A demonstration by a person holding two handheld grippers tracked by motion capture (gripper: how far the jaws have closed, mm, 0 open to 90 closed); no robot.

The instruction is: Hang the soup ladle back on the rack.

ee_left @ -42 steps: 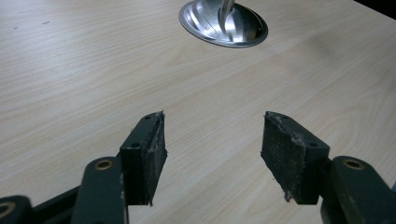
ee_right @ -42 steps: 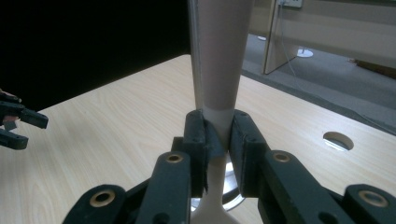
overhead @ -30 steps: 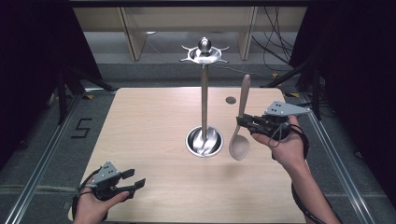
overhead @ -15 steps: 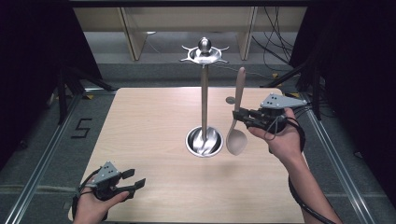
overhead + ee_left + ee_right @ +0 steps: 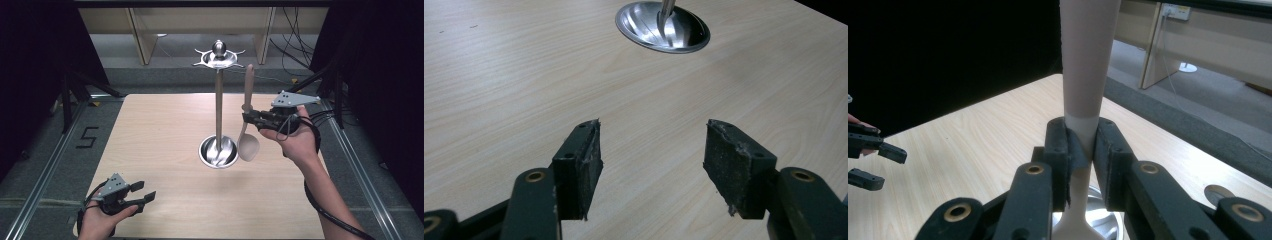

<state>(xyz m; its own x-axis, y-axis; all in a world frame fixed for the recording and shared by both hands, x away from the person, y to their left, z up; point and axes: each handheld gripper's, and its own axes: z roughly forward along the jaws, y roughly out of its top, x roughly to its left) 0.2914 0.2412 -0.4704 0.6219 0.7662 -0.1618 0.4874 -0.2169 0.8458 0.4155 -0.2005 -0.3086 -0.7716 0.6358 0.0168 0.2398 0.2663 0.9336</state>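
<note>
Left gripper (image 5: pixel 137 192) rests low, jaws apart; right gripper (image 5: pixel 248 119) raised, jaws clamped, forearm reaching forward.

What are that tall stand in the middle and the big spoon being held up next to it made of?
The stand looks like polished metal, probably steel: its dished base and pole mirror the room. The spoon, clamped in the right gripper, is pale beige with a matte, even surface and no visible grain, so plastic or silicone seems likely, though smooth wood can't be ruled out.

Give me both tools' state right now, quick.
Left tool: open, nothing between its jaws, low over the table.
Right tool: shut on the spoon, handle up, bowl down, beside the metal stand.
</note>
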